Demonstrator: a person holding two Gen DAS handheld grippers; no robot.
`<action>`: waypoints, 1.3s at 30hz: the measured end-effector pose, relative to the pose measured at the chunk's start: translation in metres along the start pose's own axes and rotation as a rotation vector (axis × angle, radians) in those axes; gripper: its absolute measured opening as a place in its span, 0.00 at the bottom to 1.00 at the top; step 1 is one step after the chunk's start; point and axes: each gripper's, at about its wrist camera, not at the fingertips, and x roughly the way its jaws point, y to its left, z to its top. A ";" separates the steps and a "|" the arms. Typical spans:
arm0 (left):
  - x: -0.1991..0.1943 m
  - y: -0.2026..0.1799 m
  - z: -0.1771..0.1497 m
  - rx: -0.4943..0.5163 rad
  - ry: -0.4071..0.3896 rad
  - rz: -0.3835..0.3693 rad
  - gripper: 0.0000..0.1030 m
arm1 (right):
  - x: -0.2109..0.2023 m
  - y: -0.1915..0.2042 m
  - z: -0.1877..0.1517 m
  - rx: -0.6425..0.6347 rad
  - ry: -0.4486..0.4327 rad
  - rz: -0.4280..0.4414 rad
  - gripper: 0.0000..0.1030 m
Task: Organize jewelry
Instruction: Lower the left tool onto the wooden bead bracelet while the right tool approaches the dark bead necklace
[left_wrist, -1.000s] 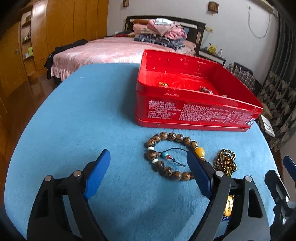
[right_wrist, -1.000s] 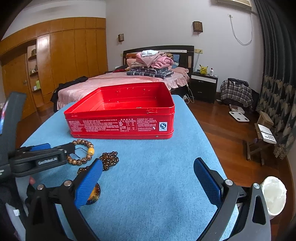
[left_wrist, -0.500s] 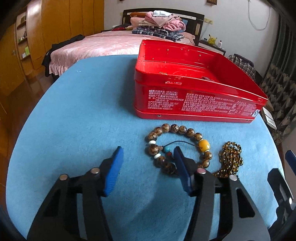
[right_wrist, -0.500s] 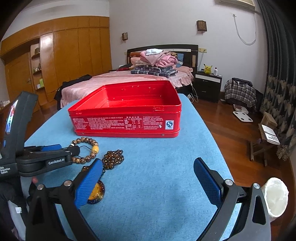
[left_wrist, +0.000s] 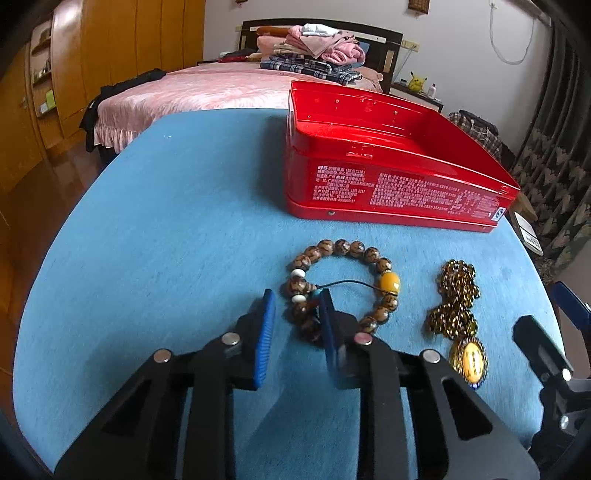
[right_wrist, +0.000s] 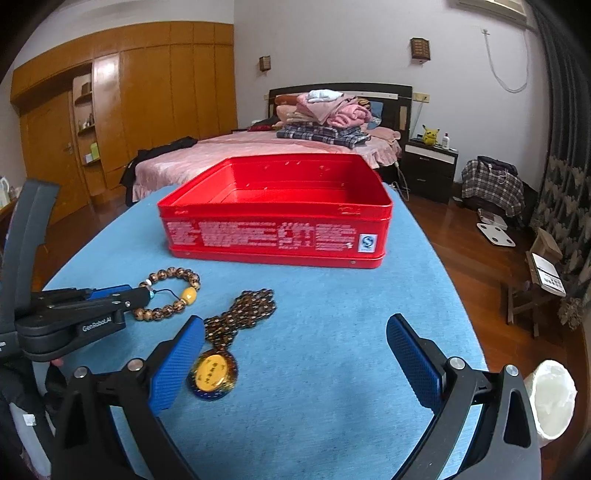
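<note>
On the blue desk (left_wrist: 166, 221), the left tool (left_wrist: 293, 314) straddles the near side of the bead bracelet (left_wrist: 341, 280), jaws narrowed but seemingly not yet clamped. Next: close, lift, carry into the red tin (left_wrist: 388, 177). Rightward, the pendant necklace (right_wrist: 236, 321) awaits; the right tool (right_wrist: 295, 362) stands wide apart. Nothing obstructs.

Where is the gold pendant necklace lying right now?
The gold pendant necklace lies on the blue tablecloth, right of the wooden bead bracelet, in front of the red tin, its medallion by the right gripper's left finger.

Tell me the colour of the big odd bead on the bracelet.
Amber yellow bead on the brown bracelet, clearest in the left wrist view.
</note>
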 end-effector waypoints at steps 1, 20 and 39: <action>-0.001 0.001 -0.001 0.000 0.000 -0.001 0.21 | 0.002 0.003 0.000 -0.009 0.010 0.000 0.94; -0.018 0.007 -0.019 0.000 -0.022 -0.007 0.19 | 0.018 0.015 -0.011 -0.067 0.093 -0.074 0.89; -0.018 0.008 -0.021 -0.001 -0.024 -0.008 0.19 | 0.024 0.015 -0.015 -0.057 0.141 -0.010 0.88</action>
